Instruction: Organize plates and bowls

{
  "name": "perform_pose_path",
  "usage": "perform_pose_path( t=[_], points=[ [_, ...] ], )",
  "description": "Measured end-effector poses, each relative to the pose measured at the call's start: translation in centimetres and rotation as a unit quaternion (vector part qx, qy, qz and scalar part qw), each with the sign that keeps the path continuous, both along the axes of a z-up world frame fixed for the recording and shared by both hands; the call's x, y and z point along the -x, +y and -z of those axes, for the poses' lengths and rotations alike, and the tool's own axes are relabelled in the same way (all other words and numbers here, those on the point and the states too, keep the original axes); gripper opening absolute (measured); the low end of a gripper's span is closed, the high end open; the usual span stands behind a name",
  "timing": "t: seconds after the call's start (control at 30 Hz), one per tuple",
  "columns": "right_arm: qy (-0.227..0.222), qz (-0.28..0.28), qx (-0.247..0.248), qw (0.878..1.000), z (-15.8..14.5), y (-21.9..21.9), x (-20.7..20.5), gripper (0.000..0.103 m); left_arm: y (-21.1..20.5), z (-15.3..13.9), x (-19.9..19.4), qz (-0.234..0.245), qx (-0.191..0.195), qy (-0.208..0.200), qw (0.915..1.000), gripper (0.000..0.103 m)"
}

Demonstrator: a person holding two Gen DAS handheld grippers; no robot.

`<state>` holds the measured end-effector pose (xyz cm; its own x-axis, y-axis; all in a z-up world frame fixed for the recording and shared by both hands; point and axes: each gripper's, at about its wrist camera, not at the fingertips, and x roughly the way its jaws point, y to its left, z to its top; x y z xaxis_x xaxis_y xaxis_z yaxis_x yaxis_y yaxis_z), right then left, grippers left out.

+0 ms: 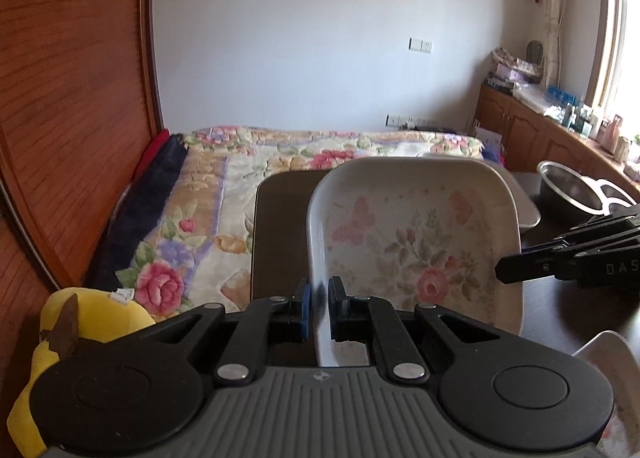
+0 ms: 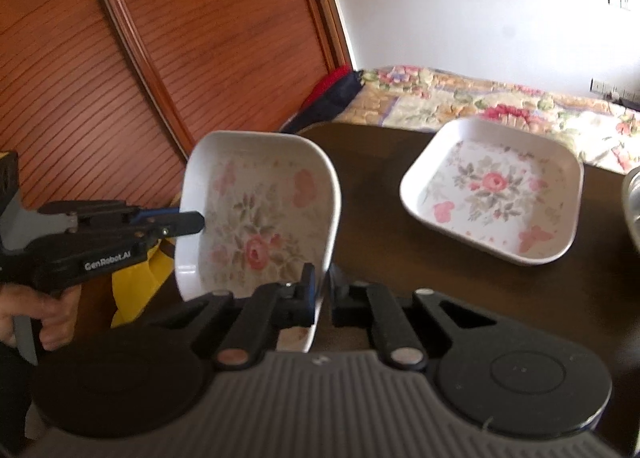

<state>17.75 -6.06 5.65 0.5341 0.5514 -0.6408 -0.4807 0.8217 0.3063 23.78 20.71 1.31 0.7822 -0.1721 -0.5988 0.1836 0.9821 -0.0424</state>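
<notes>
Floral dish held by both tongs

Left tongs (image 1: 319,308) and right tongs (image 2: 323,294) each clamp the tilted floral dish (image 2: 260,214) rim above the desk (image 2: 380,218).

The left wrist view faces the bed (image 1: 280,186) closely; the right wrist view looks down-left; both share the floral dish (image 1: 416,242) (image 2: 260,214).

Metal bowl (image 2: 632,210) is cut off by the right-wrist frame edge, only a sliver shows. Held dish (image 1: 416,242) hides most of the bench (image 1: 280,234) from my left camera. Windowsill clutter (image 1: 576,118) is too small to identify.
</notes>
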Motion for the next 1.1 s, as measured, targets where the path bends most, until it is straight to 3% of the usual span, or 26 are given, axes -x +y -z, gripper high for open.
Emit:
perform_pose_path(
  t=[0.43,1.1],
  points=[
    [-0.048,0.023,-0.011,0.999,-2.7,-4.7,4.8,0.007,-4.3,-3.1,6.0,0.025,-0.002,-0.04,0.9989,0.039],
    [-0.054,0.044,-0.008,0.998,-0.8,-11.0,13.7,0.007,-10.2,-0.9,14.6,0.071,0.004,-0.036,0.9968,0.039]
  ],
)
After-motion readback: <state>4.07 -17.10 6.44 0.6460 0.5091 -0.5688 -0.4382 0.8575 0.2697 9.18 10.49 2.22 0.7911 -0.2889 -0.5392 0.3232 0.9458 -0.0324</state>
